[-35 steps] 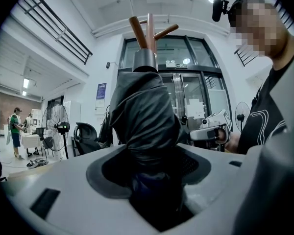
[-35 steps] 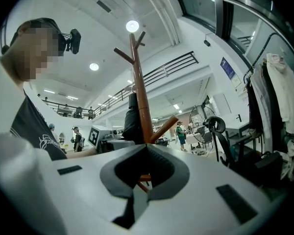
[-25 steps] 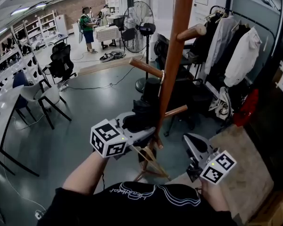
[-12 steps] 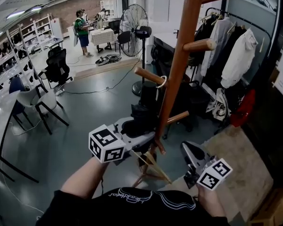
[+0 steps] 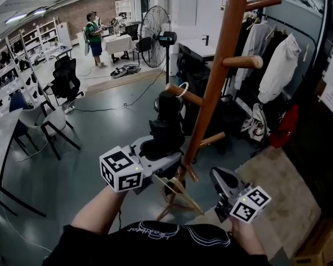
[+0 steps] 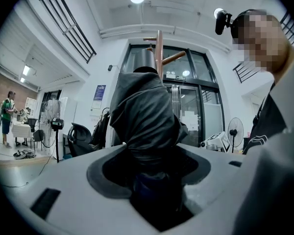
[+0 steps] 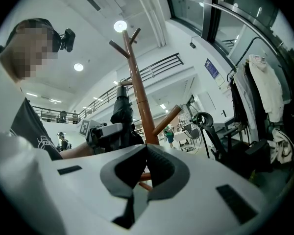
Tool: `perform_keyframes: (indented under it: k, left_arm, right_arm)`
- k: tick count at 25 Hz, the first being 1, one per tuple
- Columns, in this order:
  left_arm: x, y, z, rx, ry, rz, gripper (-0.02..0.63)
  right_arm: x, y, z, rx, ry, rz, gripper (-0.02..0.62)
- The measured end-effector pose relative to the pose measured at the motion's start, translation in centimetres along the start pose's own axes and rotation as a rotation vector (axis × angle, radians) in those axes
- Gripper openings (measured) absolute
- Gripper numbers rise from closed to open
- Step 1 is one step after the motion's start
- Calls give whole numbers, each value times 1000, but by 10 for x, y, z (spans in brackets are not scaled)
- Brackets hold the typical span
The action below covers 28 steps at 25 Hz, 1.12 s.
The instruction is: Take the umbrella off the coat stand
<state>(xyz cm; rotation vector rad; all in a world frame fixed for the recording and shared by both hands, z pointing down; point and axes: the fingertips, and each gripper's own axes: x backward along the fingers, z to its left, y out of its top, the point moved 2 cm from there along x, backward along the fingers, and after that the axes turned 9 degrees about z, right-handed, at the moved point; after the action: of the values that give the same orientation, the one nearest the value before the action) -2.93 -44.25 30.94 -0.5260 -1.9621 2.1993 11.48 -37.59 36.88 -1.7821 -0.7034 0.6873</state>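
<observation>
Left gripper [image 5: 158, 157], clamped on the umbrella [image 5: 167, 118], is raising it toward 12 o'clock, its loop [image 5: 181, 87] nearing the peg [image 5: 193, 97] tip; right gripper [image 5: 222, 179] is waiting, jaws together and empty.

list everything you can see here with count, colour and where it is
umbrella: one, black, folded, beside the coat stand, in the left gripper's jaws
coat stand: one, brown wood, centre, angled pegs
pedestal fan: one, black, behind the stand
office chair: one, black, left
garments: several, mostly white and black, on a rail at right
person: one, green top, far back left
left gripper: one, pale grey, lower centre, shut on the umbrella
right gripper: one, pale grey, lower right, jaws together, empty
</observation>
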Motion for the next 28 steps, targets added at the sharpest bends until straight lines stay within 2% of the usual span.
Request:
perform_keyframes:
  k: [6, 15, 20, 28]
  left_arm:
    - [19, 9, -2, 24, 4, -18, 245]
    - [59, 8, -9, 42, 69, -43, 245]
    - [82, -6, -30, 41, 61, -27, 245]
    - [110, -58, -64, 173, 6, -3, 245]
  right_arm:
    - [-2, 12, 16, 26, -3, 13, 2]
    - [-7, 20, 61, 87, 59, -8, 0]
    - [-11, 13, 89, 93, 93, -16, -2]
    - [-10, -8, 132, 68, 91, -11, 0]
